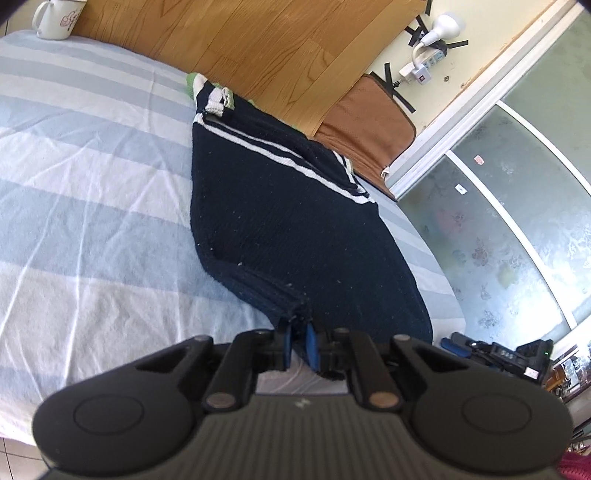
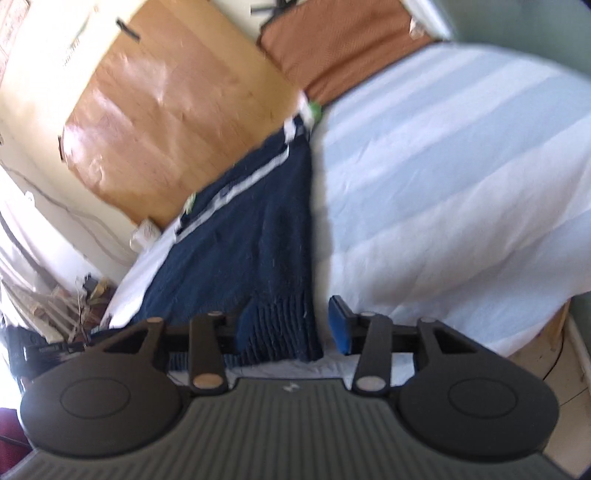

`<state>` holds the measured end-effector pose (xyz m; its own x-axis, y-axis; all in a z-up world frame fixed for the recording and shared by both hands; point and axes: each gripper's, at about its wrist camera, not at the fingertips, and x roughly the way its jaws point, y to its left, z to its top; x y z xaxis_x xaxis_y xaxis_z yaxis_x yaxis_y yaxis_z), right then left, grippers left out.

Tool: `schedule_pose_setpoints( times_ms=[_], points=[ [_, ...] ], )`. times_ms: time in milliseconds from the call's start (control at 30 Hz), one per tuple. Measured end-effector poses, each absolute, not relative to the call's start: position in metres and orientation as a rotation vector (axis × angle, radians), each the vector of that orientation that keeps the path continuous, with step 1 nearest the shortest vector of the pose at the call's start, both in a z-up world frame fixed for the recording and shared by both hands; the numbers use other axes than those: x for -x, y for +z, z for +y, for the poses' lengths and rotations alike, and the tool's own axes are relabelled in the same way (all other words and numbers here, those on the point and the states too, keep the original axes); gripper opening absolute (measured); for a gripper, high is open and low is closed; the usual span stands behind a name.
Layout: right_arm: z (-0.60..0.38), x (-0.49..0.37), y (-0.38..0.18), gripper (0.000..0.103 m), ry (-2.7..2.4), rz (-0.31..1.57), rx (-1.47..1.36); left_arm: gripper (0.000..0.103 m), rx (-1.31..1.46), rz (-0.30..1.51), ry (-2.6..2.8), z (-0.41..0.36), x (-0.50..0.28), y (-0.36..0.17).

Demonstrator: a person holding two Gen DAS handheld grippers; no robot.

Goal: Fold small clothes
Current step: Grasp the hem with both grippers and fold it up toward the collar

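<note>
A navy knitted garment (image 1: 280, 221) with white stripes lies stretched out on a blue-and-white striped sheet (image 1: 92, 184). In the left wrist view my left gripper (image 1: 298, 341) is shut on a ribbed hem corner of this garment, which bunches between the blue pads (image 1: 286, 345). In the right wrist view, which is blurred, the garment (image 2: 251, 229) runs away from my right gripper (image 2: 290, 321). Its ribbed hem (image 2: 280, 325) lies between the jaws. The right blue pad (image 2: 340, 325) stands clear of the cloth. The hem hides the other finger.
A wooden board (image 1: 258, 44) and a brown cushion (image 1: 369, 125) lean behind the bed. A white mug (image 1: 55, 18) stands at the far left corner. A frosted glass door (image 1: 517, 221) and dark equipment (image 1: 498, 350) lie to the right. Clutter (image 2: 55, 306) sits beyond the bed's edge.
</note>
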<state>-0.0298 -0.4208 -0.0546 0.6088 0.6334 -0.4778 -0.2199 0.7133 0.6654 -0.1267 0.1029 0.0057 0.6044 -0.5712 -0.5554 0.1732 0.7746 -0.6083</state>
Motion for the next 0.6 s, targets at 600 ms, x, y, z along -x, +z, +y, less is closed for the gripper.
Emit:
schedule_pose_setpoints(
  times_ms=[600],
  points=[
    [-0.4,-0.102,0.01,0.009,0.555,0.603,-0.654,0.008,0.586,0.704,-0.38,0.124,0.03,0.054]
  ],
)
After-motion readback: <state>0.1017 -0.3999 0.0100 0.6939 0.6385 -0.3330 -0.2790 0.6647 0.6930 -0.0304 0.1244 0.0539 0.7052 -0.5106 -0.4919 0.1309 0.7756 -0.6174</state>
